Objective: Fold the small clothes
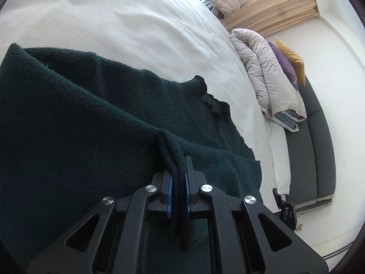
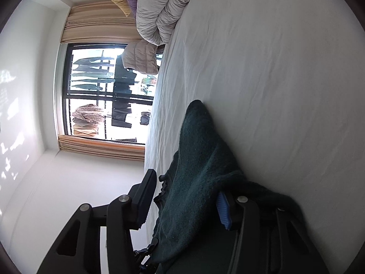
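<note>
1. Left tongs [image 1: 178, 175]: pressed together on a bunched, ribbed edge of the dark green sweater [image 1: 91, 118], which passes between the blue pads [image 1: 170, 191]. The pinch on a hem-like edge probably serves to lift and carry that side over for a fold.
2. Right tongs [image 2: 182, 196]: spread wide, with sweater [image 2: 196, 182] fabric draped between the jaws and over the blue-padded finger [image 2: 223, 212]. Nothing is clamped; the cloth only lies across the frame, so this side appears either freshly let go or not yet gripped.
3. Sweater: a dense, slightly fuzzy knit, dark green to near black, with a ribbed collar [image 1: 209, 100] that stands up in loose ripples. One part is raised toward the left tongs in a taut ridge; the remainder lies spread on the bed [image 1: 136, 22].
4. Bed: a white, lightly creased sheet that carries the garment. A rolled pale duvet [image 1: 262, 73] and purple and yellow pillows [image 1: 289, 61] sit at its far edge, well apart from the sweater.
</note>
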`<state>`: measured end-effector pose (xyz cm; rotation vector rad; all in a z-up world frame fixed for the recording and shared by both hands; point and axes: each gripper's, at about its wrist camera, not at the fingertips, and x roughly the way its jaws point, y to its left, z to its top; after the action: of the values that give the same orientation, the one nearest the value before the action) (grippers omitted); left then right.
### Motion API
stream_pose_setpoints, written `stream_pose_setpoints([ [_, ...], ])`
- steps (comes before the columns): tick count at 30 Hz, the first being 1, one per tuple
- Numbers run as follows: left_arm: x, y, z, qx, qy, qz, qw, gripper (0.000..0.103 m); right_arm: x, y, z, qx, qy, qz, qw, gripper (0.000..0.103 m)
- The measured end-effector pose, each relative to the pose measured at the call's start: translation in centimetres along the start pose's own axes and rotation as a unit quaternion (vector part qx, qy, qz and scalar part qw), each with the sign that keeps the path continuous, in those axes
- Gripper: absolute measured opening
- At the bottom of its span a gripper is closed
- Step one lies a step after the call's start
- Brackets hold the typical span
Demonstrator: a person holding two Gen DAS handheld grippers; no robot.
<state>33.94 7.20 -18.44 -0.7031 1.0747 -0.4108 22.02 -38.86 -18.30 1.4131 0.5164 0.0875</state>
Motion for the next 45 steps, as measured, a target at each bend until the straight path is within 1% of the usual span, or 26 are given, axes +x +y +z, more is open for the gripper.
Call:
stream_pose_setpoints([
  [4,-0.1,0.2,-1.0,-0.001,-0.001,-0.001,1.0,0.007,-0.1,-0.2,0.1,0.001,0.002,-0.001,1.0,0.049],
  [9,-0.5,0.6,-1.6,0.002,0.002,-0.003,1.0,0.008,-0.2,0.1,0.4,-0.005,0.011,-0.01,1.0,0.048],
  [12,-1.1,0.8,-1.9,0.003,0.011,-0.001,0.9999,0.009,-1.5,0.1,0.2,0.004,0.02,-0.021,1.0,0.049],
  [13,-1.6,0.8,-2.0,0.005,0.011,0.007,0.9999,0.009,-2.4,0.0,0.1,0.01,0.021,-0.024,0.999,0.05],
  [14,-2.2,0.3,-2.0,0.013,0.01,0.02,0.9997,0.01,-3.6,0.1,0.1,0.016,0.013,-0.029,0.999,0.054],
  [15,-2.9,0.0,-2.1,0.025,0.005,0.039,0.9989,0.01,-5.1,0.5,0.0,0.017,-0.004,-0.034,0.999,0.057],
  [16,-3.5,-0.4,-2.2,0.035,-0.001,0.062,0.9975,0.01,-6.7,0.9,0.2,0.015,-0.028,-0.041,0.999,0.065],
  [17,-4.2,-0.7,-2.3,0.043,-0.009,0.088,0.9952,0.01,-8.3,1.3,0.5,0.01,-0.053,-0.041,0.998,0.067],
  [19,-5.6,-1.3,-2.6,0.054,-0.036,0.14,0.988,0.01,-10.1,2.3,1.2,0.003,-0.084,-0.038,0.996,0.067],
  [20,-6.1,-2.0,-2.8,0.065,-0.051,0.148,0.9856,0.01,-10.4,2.9,1.6,-0.004,-0.092,-0.035,0.995,0.067],
  [22,-6.3,-4.1,-3.4,0.102,-0.068,0.144,0.9819,0.01,-9.1,4.5,1.8,-0.029,-0.074,-0.023,0.997,0.067],
  [24,-5.1,-6.3,-3.9,0.147,-0.063,0.145,0.9763,0.01,-6.3,6.1,1.2,-0.057,-0.033,-0.014,0.998,0.067],
  [26,-3.5,-7.9,-4.7,0.183,-0.052,0.136,0.9723,0.01,-2.9,7.5,0.1,-0.081,0.013,-0.001,0.997,0.067],
  [29,-1.0,-8.0,-5.5,0.195,-0.032,0.156,0.9678,0.01,2.0,8.4,-1.5,-0.101,0.073,0.007,0.992,0.067],
  [31,0.1,-6.9,-5.8,0.184,-0.023,0.167,0.9685,0.01,4.4,8.4,-2.1,-0.118,0.093,-0.009,0.989,0.067],
  [32,0.4,-6.4,-5.9,0.18,-0.024,0.16,0.9702,0.01,5.6,8.3,-2.2,-0.135,0.105,-0.018,0.985,0.067],
  [33,0.4,-6.1,-6.1,0.182,-0.027,0.155,0.9707,0.01,6.6,8.1,-2.3,-0.15,0.109,-0.037,0.982,0.067],
  [34,0.4,-6.0,-6.2,0.188,-0.028,0.154,0.9696,0.01,7.0,7.4,-2.3,-0.159,0.103,-0.068,0.979,0.067],
  [35,0.5,-6.0,-6.2,0.196,-0.029,0.158,0.9672,0.01,7.4,6.5,-2.1,-0.16,0.101,-0.089,0.978,0.065],
  [36,0.7,-6.1,-6.4,0.208,-0.029,0.164,0.9638,0.01,7.3,5.7,-1.8,-0.155,0.101,-0.09,0.979,0.06],
  [38,1.1,-6.1,-6.6,0.224,-0.033,0.173,0.9585,0.01,6.6,4.3,-1.3,-0.15,0.097,-0.09,0.98,0.034],
  [40,1.5,-5.6,-6.5,0.223,-0.038,0.169,0.9594,0.01,5.2,3.4,-0.8,-0.147,0.094,-0.088,0.981,0.029],
  [42,1.2,-5.6,-6.7,0.217,-0.04,0.168,0.9609,0.01,3.7,3.1,-0.6,-0.151,0.08,-0.1,0.98,0.029],
  [43,0.8,-5.8,-6.8,0.213,-0.042,0.173,0.9608,0.01,3.0,3.3,-0.5,-0.149,0.076,-0.102,0.981,0.031],
  [44,0.6,-6.2,-6.9,0.212,-0.045,0.177,0.9599,0.01,2.3,3.8,-0.5,-0.15,0.071,-0.091,0.982,0.04],
  [45,0.4,-6.5,-7.1,0.216,-0.047,0.182,0.9581,0.01,1.7,4.5,-0.5,-0.159,0.065,-0.076,0.982,0.046],
])
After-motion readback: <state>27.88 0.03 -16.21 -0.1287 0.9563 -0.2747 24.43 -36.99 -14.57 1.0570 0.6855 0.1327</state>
